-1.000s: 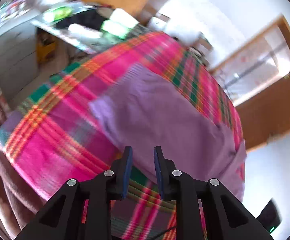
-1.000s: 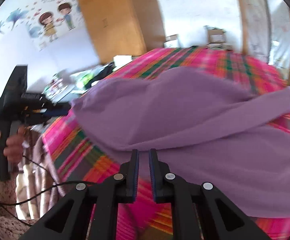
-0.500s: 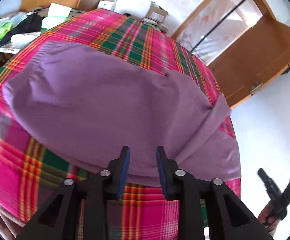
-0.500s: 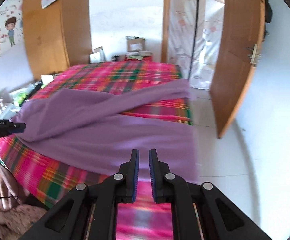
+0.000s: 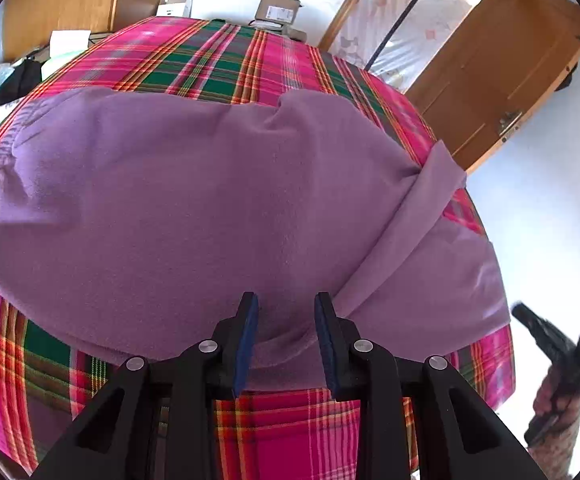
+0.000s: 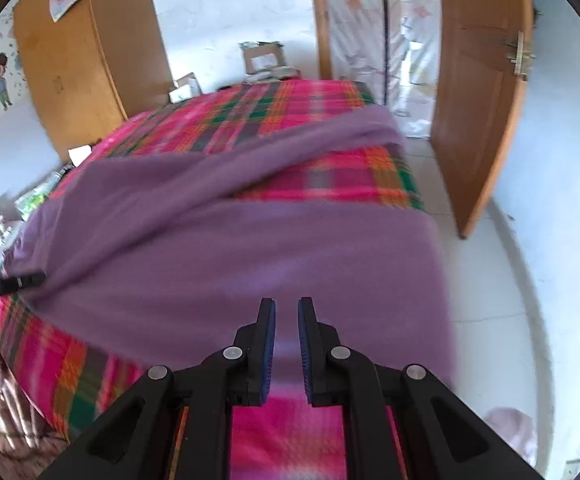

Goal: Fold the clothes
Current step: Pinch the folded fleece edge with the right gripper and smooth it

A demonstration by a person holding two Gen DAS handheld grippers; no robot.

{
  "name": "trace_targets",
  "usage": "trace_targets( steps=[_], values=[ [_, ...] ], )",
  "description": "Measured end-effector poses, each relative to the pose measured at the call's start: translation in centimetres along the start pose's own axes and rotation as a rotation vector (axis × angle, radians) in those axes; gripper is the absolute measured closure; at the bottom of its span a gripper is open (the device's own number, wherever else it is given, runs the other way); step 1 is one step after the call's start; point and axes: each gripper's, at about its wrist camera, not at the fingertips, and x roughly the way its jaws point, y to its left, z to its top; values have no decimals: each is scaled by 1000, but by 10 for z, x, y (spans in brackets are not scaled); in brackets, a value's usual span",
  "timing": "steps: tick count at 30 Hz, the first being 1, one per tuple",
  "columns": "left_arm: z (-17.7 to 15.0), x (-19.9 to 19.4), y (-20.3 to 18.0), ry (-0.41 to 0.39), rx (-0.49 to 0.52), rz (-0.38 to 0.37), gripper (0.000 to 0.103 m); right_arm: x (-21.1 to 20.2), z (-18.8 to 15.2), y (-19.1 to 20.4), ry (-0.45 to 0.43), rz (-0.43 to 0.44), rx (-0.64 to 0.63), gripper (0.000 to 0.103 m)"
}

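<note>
While the purple garment [image 5: 194, 200] lies spread across the plaid bed [image 5: 226, 56], I judge the folding barely begun: one sleeve [image 5: 410, 224] is laid slantwise over the body. My left gripper [image 5: 286, 332] hangs over the near hem, jaws parted, holding nothing. My right gripper [image 6: 286, 336], above the far side, shows a narrow gap, seemingly empty, though motion blurs that view. Next I need a hem corner pinched.

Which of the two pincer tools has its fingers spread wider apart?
The left gripper: there is a broad gap between its blue-padded fingers above the purple garment. The right gripper shows only a narrow slit between its fingers.
</note>
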Motion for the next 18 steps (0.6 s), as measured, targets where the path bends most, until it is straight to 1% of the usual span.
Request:
trace_targets(
  steps=[2,5,9,10,11,12,15,17,18],
  values=[
    [0,2,1,-4,0,-4,73,13,15,8,-15,23,-1,91],
    [-1,2,3,-34,-4,-24,73,35,38,17,-22,34,24,91],
    [-1,4,4,-42,14,-56,73,69,69,27,-17,45,67,87],
    [-1,5,3,-42,20,-57,73,76,76,29,-18,33,70,85],
    [-1,6,3,-42,26,-59,73,83,83,33,-22,4,65,80],
    [0,7,2,-42,33,-61,73,89,90,35,-24,-11,61,77],
    [1,9,1,-42,51,-65,73,104,107,38,-16,-6,67,76],
    [2,11,0,-42,63,-69,73,113,119,37,-15,-13,91,72],
    [2,12,-1,-42,69,-70,73,117,125,36,-14,-17,103,71]
  ],
)
